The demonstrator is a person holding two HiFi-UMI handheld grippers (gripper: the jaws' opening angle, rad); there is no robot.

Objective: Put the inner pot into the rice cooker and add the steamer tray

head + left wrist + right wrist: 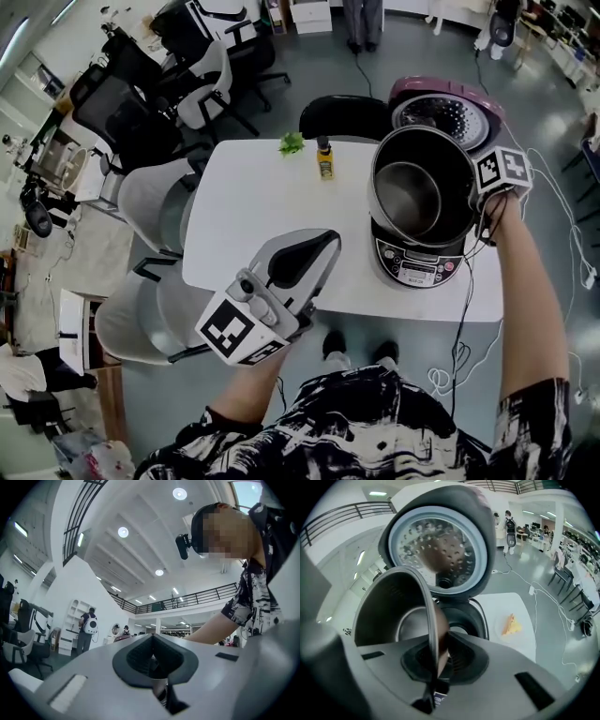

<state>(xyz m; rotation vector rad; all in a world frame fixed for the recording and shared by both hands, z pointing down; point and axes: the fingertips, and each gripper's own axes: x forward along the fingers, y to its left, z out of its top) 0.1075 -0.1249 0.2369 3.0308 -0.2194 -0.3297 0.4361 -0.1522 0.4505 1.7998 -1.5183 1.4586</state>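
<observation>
A white table (pixel 253 216) stood among office chairs, with the rice cooker (pixel 422 267) on its right end. The cooker's lid (pixel 448 114) was swung fully open, its perforated inner plate facing up. The inner pot (pixel 422 187) hung tilted just above the cooker's open well and was not seated in it. The right gripper (pixel 480 202) was clamped tight on the pot's rim, one jaw inside the wall and one outside, as the right gripper view (pixel 437 656) showed. The left gripper (pixel 323 246) was held over the table's near edge, well apart from the cooker, its jaws pressed together on nothing (pixel 152 657). A small yellow bottle (pixel 325 161) and a green sprig (pixel 292 143) stood near the table's far edge.
</observation>
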